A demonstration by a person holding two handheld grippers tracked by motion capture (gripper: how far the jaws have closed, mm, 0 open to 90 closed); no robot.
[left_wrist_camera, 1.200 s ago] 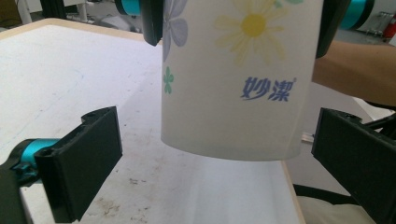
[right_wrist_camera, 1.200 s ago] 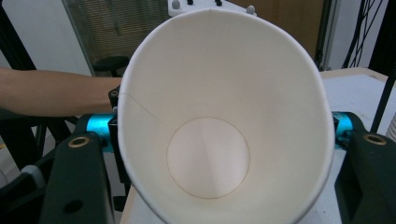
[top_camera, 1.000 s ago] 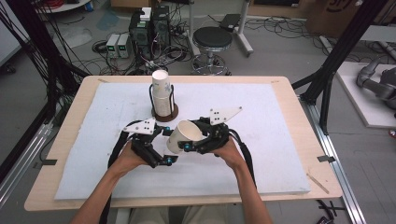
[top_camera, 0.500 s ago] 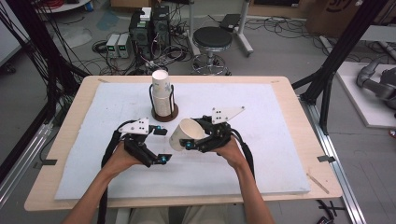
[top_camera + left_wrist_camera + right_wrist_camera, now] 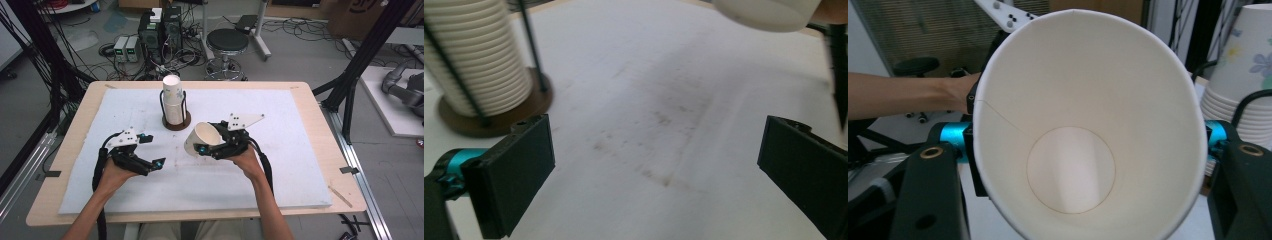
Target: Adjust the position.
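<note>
White padding covers the table (image 5: 300, 125). At its far middle, the stack of paper cups (image 5: 171, 102) sits in its wire holder. One paper cup (image 5: 200, 140) is already off, tilted, clamped in the right gripper (image 5: 207, 149); placing it remains. The left gripper (image 5: 150, 162) gapes empty.

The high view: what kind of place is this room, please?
Probably a robotics lab or workshop: black frame struts around the wooden table, electronic boxes with loose cables on the floor, and a stool.
</note>
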